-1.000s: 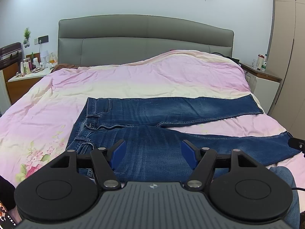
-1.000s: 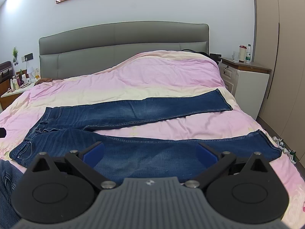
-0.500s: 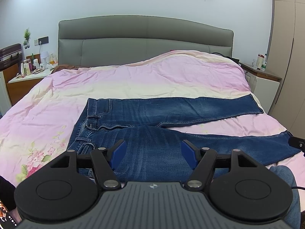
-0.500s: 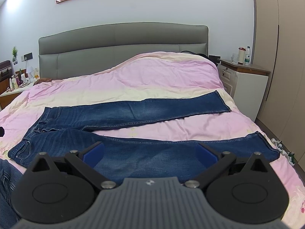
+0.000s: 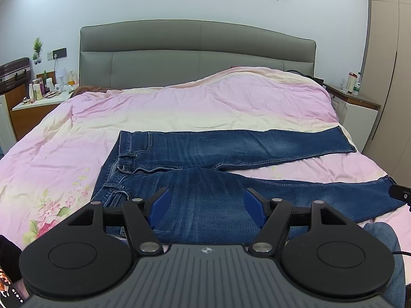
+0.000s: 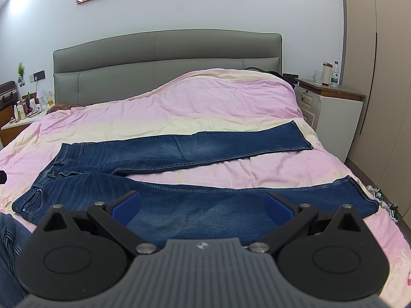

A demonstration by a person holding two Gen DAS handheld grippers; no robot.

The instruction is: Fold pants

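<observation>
A pair of dark blue jeans (image 5: 205, 154) lies flat on the pink bedspread (image 5: 179, 107), waistband to the left and both legs spread apart toward the right. In the right wrist view the same jeans (image 6: 195, 151) show both hems near the bed's right side. My left gripper (image 5: 206, 200) hovers open over the near leg close to the seat, with nothing between its blue pads. Over the middle of the near leg my right gripper (image 6: 203, 202) stands wide open, holding nothing. It is apart from the cloth.
A grey padded headboard (image 5: 197, 59) backs the bed. A nightstand (image 5: 38, 102) with bottles stands at the left, and a white nightstand (image 6: 334, 107) with a cup and bottles at the right. A person's jeans-clad knee (image 5: 385, 233) shows at the near edge.
</observation>
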